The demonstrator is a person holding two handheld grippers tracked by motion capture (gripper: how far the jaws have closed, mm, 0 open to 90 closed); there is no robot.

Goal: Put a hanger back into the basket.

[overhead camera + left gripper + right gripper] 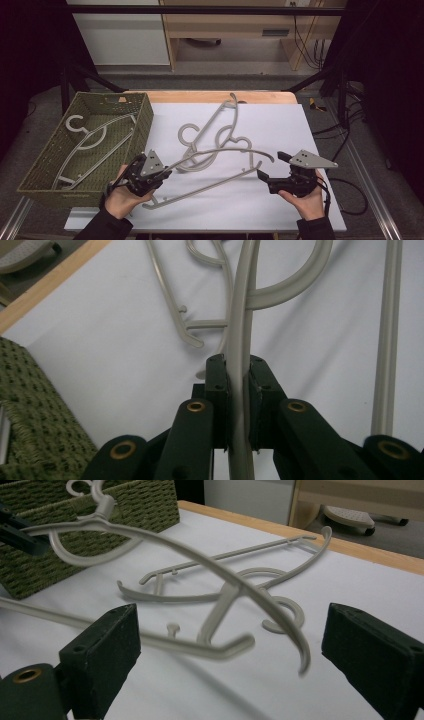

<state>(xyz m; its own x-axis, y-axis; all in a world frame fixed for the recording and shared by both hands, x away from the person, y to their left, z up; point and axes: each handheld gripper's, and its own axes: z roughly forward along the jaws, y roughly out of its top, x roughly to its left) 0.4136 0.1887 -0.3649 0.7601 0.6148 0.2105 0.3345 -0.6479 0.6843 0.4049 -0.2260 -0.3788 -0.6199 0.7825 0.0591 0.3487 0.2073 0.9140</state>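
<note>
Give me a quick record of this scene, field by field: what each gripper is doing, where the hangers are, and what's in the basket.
left gripper: shut on held hanger, gripping its arm
right gripper: open, nothing between the pads
held hanger: lifted off the white mat, far end free
loose hangers: lying tangled mid-mat
basket: green woven, left of the mat
in basket: one hanger

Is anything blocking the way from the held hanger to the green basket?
Nothing visible stands between them. The left gripper is clamped on the lifted hanger right beside the basket, whose near wall it must clear. One hanger already lies inside; two others rest behind on the mat.
</note>
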